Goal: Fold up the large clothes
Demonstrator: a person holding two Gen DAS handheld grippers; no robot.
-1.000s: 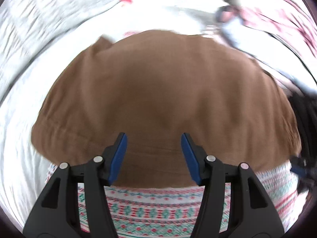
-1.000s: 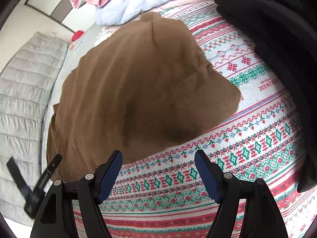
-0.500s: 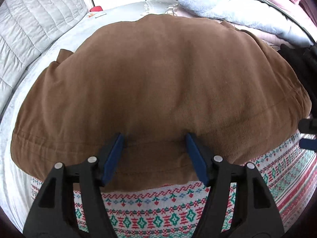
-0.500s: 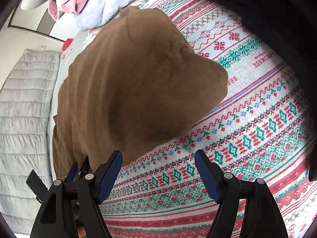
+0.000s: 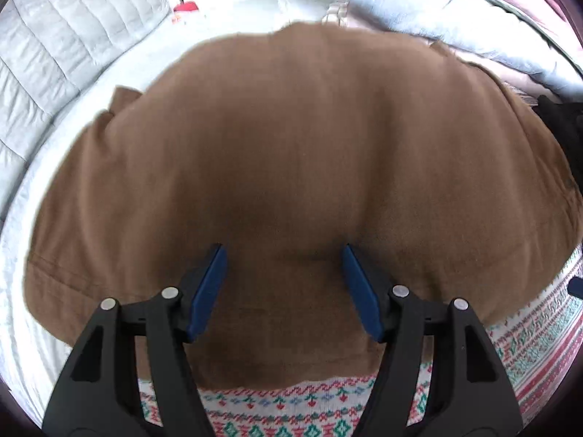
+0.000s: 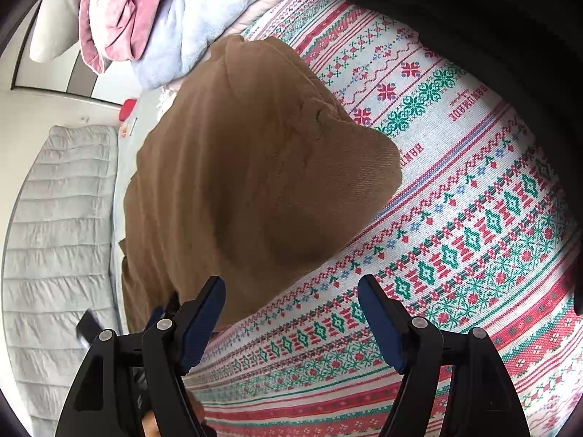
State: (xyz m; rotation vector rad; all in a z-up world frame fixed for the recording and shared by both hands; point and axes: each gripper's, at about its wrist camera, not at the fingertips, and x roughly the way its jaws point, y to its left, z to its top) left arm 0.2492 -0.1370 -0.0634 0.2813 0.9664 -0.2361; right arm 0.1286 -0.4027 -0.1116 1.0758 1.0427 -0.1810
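- The brown garment (image 5: 291, 167) lay folded into a compact block on the patterned blanket (image 6: 455, 240); folding looked largely done.
- My left gripper (image 5: 284, 284) and right gripper (image 6: 291, 313) stood apart, holding nothing.

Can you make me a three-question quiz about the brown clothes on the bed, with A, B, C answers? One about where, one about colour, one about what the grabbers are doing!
1. Where does the brown garment lie?
A. On the patterned blanket
B. On a hanger
C. In a basket

2. What colour are the pads on the fingers of the left gripper?
A. Yellow
B. Blue
C. White

3. How does the right gripper stand?
A. Shut on the garment
B. Shut on the blanket
C. Open, holding nothing

Answers:
1. A: the garment spreads across the red, green and white blanket.
2. B: both pads show blue against the black frame.
3. C: its fingers stand wide apart above the blanket with nothing between them.
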